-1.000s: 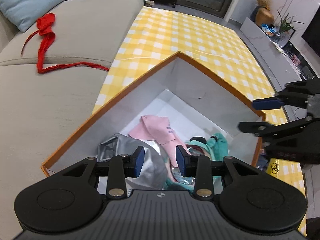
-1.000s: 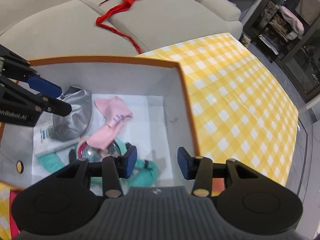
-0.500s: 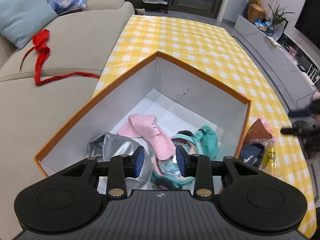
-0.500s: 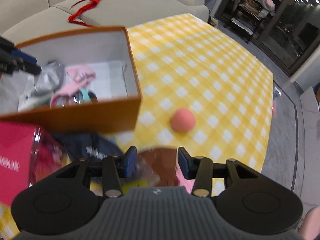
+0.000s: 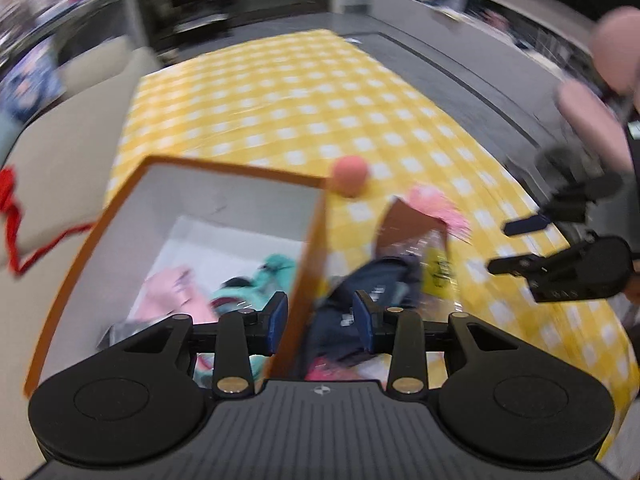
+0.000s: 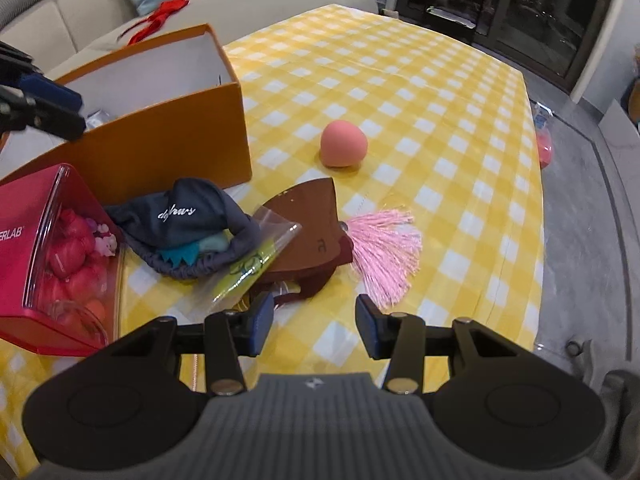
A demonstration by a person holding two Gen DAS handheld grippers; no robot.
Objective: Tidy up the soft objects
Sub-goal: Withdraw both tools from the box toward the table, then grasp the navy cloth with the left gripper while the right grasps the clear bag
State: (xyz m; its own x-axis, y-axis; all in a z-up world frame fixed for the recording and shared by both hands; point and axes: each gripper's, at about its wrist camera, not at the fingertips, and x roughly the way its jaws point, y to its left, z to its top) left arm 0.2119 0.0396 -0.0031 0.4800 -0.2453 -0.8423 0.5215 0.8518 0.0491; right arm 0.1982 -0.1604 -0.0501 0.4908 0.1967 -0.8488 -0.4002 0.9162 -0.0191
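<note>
An orange box [image 6: 168, 136] with a white inside stands on the yellow checked tablecloth [image 6: 400, 80]. It holds a pink cloth [image 5: 172, 300], a teal soft toy [image 5: 256, 280] and a silver bag. Beside it lie a navy cap [image 6: 188, 224], a brown leather piece [image 6: 312, 232] with a pink tassel [image 6: 384, 252], and a pink foam ball [image 6: 343, 143]. My left gripper [image 5: 318, 322] is open and empty, astride the box's right wall [image 5: 308, 248]. My right gripper [image 6: 314, 322] is open and empty, low over the table just short of the tassel; it shows in the left wrist view [image 5: 516, 244].
A red clear-lidded box [image 6: 52, 256] of pink items stands at the left. A clear packet with yellow print [image 6: 248, 264] lies under the cap. A beige sofa [image 6: 80, 20] with a red ribbon [image 6: 160, 16] is behind the table. The table edge falls off at the right.
My left gripper swung right, from over the box's inside to its right wall. My right gripper drew back and lowered, facing the cap, leather piece and ball. Both stayed open.
</note>
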